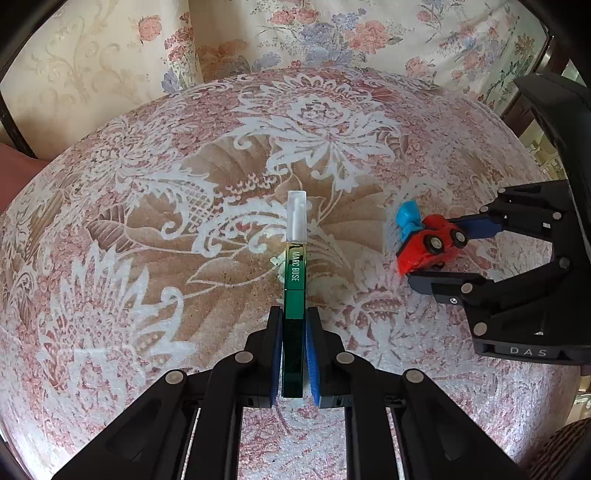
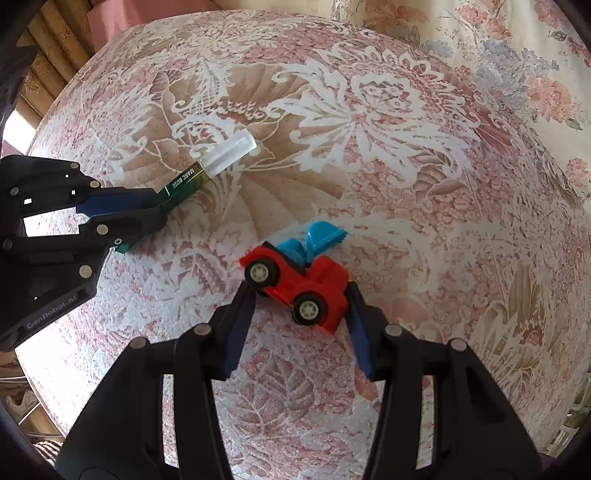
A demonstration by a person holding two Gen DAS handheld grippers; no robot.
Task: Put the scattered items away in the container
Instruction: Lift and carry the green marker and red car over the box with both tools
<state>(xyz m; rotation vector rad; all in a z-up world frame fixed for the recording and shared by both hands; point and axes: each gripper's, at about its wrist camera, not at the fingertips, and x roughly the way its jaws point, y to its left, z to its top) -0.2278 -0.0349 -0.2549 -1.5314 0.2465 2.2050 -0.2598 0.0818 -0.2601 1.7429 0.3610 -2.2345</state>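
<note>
A slim green perfume bottle (image 1: 294, 273) with a frosted clear cap points away from me over the patterned cushion. My left gripper (image 1: 293, 317) is shut on its lower half; in the right wrist view the bottle (image 2: 184, 182) sticks out of that gripper (image 2: 159, 208) at the left. A red toy car (image 2: 295, 284) with a blue scoop at its front is tilted with its wheels toward the camera. My right gripper (image 2: 299, 291) is shut on it, one finger on each end. In the left wrist view the toy car (image 1: 424, 245) sits between the right gripper's (image 1: 434, 253) fingers. No container is in view.
Everything is over a round seat cushion (image 1: 147, 258) with a pink and white floral pattern. A cream floral backrest (image 1: 332, 33) rises behind it. A dark wooden frame (image 1: 524, 107) shows at the right edge.
</note>
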